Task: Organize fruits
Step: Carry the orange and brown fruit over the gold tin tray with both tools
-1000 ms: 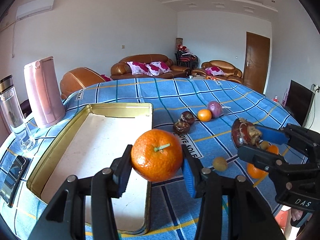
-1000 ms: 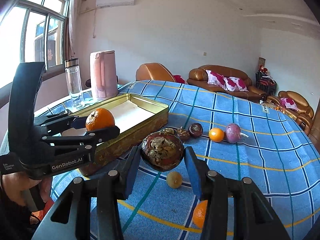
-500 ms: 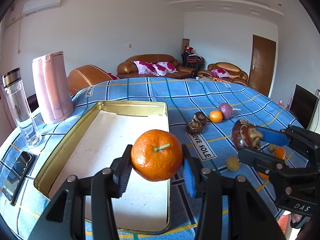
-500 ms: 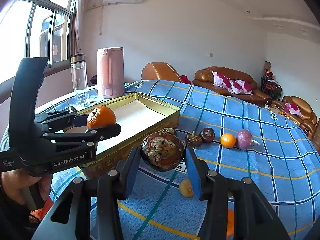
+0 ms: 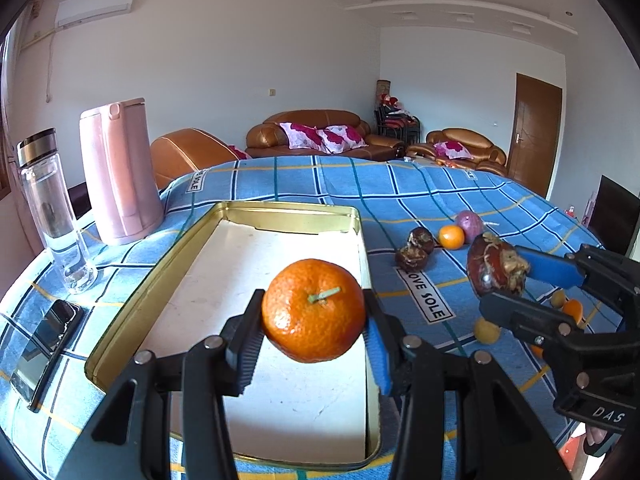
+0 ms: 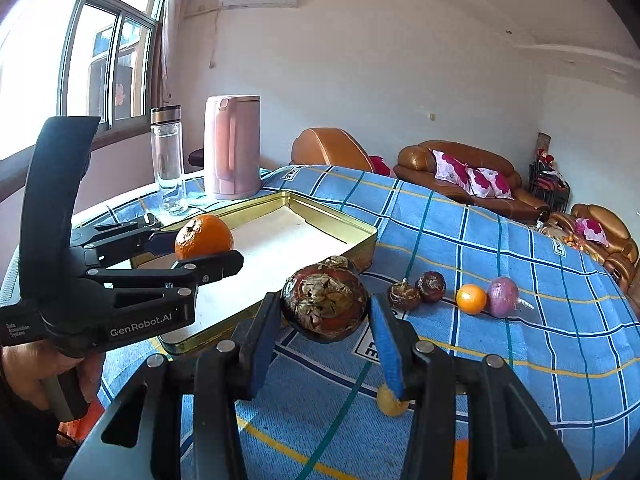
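My left gripper [image 5: 314, 320] is shut on an orange mandarin [image 5: 314, 310] and holds it above the near end of the gold tin tray [image 5: 280, 216]; it also shows in the right wrist view [image 6: 204, 238]. My right gripper [image 6: 324, 312] is shut on a dark brown-red mangosteen [image 6: 324, 306], held above the blue checked cloth just right of the tray [image 6: 340, 220]; it also shows in the left wrist view [image 5: 496, 268]. On the cloth lie two small dark mangosteens [image 6: 418, 290], a small orange [image 6: 471, 299], a purple fruit [image 6: 502, 296] and a small yellow fruit [image 6: 390, 402].
A pink kettle [image 5: 118, 172] and a glass bottle [image 5: 52, 212] stand left of the tray. A phone [image 5: 44, 344] lies at the near left. More small orange and yellow fruits [image 5: 568, 308] lie behind the right gripper. Sofas stand beyond the table.
Both grippers have moved left and a little forward with their fruits. The mandarin now hangs over the tray's inside, and the mangosteen is closer to the tray's right rim.
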The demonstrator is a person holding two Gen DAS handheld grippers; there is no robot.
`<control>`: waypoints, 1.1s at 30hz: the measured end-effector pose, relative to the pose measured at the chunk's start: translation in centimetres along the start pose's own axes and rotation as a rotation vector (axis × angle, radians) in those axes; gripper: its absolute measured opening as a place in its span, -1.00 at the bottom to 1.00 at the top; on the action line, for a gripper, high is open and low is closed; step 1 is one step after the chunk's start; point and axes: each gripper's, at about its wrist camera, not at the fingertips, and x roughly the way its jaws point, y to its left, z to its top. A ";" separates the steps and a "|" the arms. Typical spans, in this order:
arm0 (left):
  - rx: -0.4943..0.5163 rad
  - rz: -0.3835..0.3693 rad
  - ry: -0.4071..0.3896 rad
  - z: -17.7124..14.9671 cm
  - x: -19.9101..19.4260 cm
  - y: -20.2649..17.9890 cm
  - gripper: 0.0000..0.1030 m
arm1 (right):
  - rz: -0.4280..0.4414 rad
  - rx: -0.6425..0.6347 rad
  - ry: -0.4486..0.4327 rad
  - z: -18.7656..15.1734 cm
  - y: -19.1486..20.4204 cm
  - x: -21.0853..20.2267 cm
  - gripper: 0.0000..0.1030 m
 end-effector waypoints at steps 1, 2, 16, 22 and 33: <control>-0.002 0.002 0.000 0.0 0.0 0.2 -0.09 | 0.001 -0.004 0.000 0.1 0.1 0.1 -0.08; -0.004 0.005 0.001 0.0 0.1 0.3 -0.08 | 0.002 -0.009 0.000 0.2 0.2 0.2 -0.08; -0.019 0.050 0.024 -0.2 0.9 2.7 -0.09 | 0.031 -0.057 0.012 1.9 2.0 2.8 -0.08; -0.036 0.070 0.040 -0.2 1.4 4.2 -0.09 | 0.050 -0.072 0.032 2.3 2.9 4.3 -0.08; -0.053 0.109 0.072 0.3 2.7 7.2 -0.09 | 0.086 -0.091 0.070 3.3 4.3 7.0 -0.08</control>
